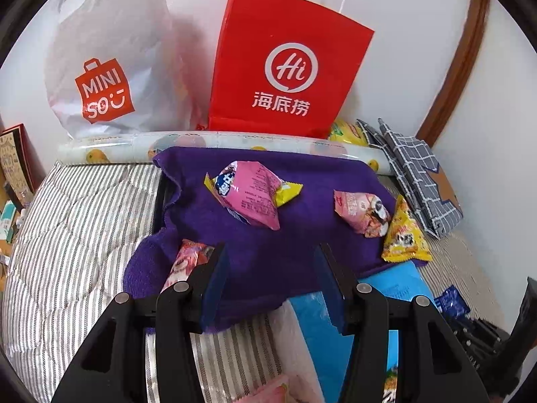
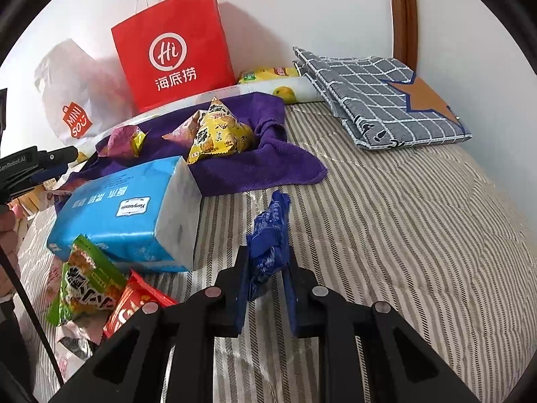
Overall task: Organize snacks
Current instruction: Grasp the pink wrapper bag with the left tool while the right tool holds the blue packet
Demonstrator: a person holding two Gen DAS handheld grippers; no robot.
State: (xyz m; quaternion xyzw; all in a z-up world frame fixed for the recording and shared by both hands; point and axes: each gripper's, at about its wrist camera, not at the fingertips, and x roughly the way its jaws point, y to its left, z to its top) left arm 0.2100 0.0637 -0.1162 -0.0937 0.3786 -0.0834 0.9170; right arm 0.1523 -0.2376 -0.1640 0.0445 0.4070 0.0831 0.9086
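A purple towel (image 1: 295,235) lies on the striped bed. On it are a pink snack packet with yellow ends (image 1: 250,194), a smaller pink packet (image 1: 362,213) and a yellow triangular packet (image 1: 404,235). My left gripper (image 1: 268,262) is open above the towel's near part, empty; a pink packet (image 1: 186,263) lies just left of its left finger. My right gripper (image 2: 266,262) is shut on a blue snack packet (image 2: 270,231) above the bed cover. The towel (image 2: 235,168) and yellow packet (image 2: 218,134) show in the right wrist view.
A red paper bag (image 1: 285,63) and a white MINISO bag (image 1: 107,67) stand against the wall. A blue tissue pack (image 2: 127,211), green (image 2: 84,282) and red (image 2: 131,305) packets lie at left. A folded checked cloth (image 2: 382,97) lies at the back right.
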